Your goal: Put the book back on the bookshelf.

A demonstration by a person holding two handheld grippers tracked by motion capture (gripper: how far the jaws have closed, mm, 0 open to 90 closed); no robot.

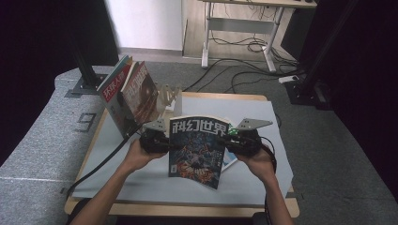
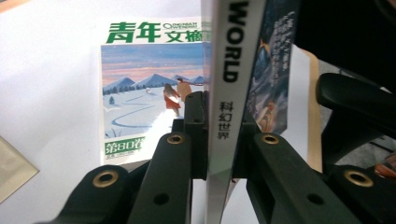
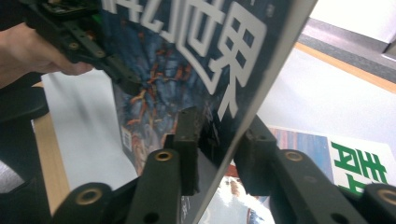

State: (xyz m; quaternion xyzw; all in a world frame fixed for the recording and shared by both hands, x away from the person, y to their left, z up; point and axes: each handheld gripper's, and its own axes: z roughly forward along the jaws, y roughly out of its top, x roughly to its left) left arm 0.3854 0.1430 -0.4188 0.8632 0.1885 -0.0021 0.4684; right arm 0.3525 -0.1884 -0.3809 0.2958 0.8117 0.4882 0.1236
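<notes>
Magazine (image 1: 196, 150), dark blue cover, is held upright above the table's (image 1: 141, 180) grey mat, near the front-middle, cover facing the person. Long axis runs vertical, slightly tilted, bottom corner hanging toward the right. It sits between the two grippers, each at a side edge at about the same height.

Left gripper (image 1: 162, 140) is clamped narrow on the spine edge; in the left gripper view the pads (image 2: 198, 135) press the white spine from both sides. Right gripper (image 1: 233, 140) is at the open edge; in the right gripper view the left pad (image 3: 187, 144) touches the cover, but the other pad stands off the edge with a gap, so the jaws look eased, not squeezing. Judgement: the left hand carries the weight now.

A second magazine (image 2: 149, 88), snow scene with green title, lies flat on the mat behind and below the held one. A rack (image 1: 166, 96) with more magazines (image 1: 129, 93) leaning in it stands at the back left, nearer the left hand, likely the destination.
</notes>
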